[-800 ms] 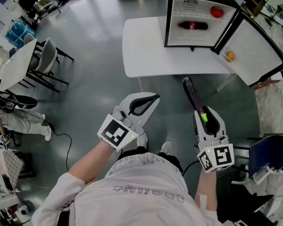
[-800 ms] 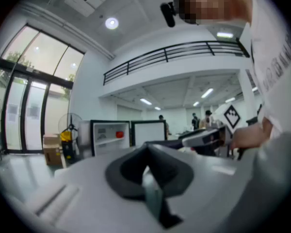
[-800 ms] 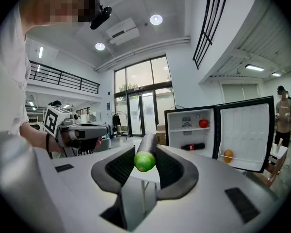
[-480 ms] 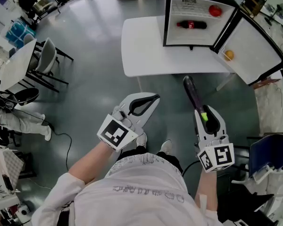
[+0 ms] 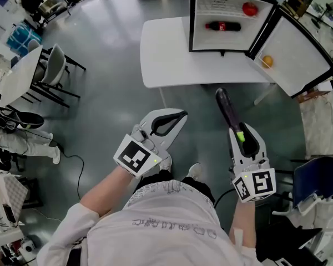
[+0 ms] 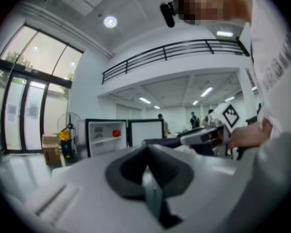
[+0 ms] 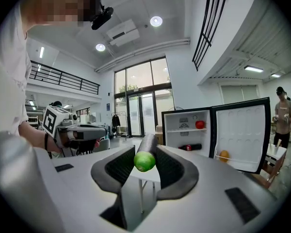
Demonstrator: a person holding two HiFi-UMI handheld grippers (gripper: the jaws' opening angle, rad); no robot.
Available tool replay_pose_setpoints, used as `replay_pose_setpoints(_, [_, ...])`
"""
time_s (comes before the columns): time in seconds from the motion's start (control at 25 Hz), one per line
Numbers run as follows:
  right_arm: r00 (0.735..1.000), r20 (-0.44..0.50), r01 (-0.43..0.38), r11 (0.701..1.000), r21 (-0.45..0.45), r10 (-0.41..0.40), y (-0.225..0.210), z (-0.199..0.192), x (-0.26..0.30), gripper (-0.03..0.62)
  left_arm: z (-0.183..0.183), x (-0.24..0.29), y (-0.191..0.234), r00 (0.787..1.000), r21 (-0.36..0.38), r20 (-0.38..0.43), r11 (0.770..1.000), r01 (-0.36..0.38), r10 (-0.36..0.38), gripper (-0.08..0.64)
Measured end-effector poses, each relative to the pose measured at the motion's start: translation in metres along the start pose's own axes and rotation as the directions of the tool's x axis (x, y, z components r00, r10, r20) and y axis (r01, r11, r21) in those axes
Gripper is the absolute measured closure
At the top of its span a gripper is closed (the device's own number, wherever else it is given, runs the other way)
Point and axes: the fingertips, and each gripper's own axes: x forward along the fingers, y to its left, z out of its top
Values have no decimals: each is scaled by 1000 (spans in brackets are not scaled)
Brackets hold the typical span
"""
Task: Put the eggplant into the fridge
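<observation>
Nearest, the left gripper hangs empty, jaws together. The right gripper grips the eggplant by its green end. Far ahead, the fridge stands open on the tabletop. The pickup looks done; carrying and placing are left.

A white table stands on the grey floor, with chairs well to its left.

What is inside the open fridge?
In the fridge: a red fruit on the upper shelf, a dark bottle lying below it, an orange fruit in the door. No eggplant yet. Nothing looks covered.
</observation>
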Motion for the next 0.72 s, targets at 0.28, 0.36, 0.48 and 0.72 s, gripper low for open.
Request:
replay_pose_setpoints(0.28, [1000,11,-19,1000,1,19,-17,-2,-14,465,1,14,-17,1000,-2,-5,1000,-24,24,552])
replay_pose_setpoints(0.36, [1000,11,-27,1000,1,27,-24,-3,-19,465,2,20,-24,999,0,-6,1000,-31,31,552])
replay_pose_setpoints(0.48, [999,14,-40,999,-2,40,-34,-5,-29,465,3,28,-37,999,5,-6,999,-42,42,552])
replay_pose_setpoints(0.72, [998,23,-57,998,-9,57,-60,-10,-41,465,-1,48,-55,998,9,-9,998,-67,67,552])
